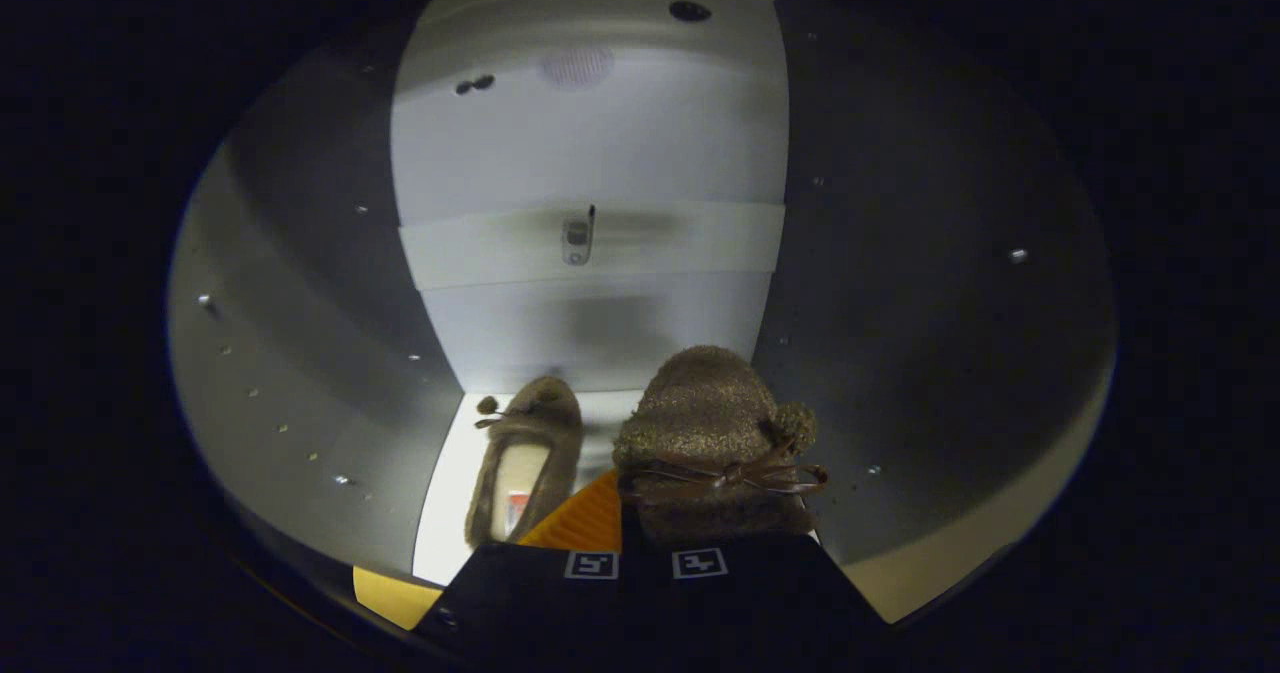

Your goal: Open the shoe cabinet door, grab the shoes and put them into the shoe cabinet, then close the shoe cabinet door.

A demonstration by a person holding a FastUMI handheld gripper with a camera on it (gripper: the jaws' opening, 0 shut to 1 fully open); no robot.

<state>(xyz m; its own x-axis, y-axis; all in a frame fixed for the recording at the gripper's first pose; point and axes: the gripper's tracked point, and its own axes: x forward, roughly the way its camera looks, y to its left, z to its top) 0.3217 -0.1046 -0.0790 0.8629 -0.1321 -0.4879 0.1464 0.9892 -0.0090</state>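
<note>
The second slipper (715,443) is being held clamped between the fingers of the gripper (645,553) inside the open cabinet (300,333). The first slipper (525,458) is already lying on the cabinet floor beside it. Release and door closing are still being awaited.

Gripper (640,538) jaws nearly closed, pointing forward

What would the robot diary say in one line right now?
stage: placing second shoe | hand-held gripper: shut on right slipper, inside shoe cabinet | left slipper: already on cabinet floor | door: open
</note>
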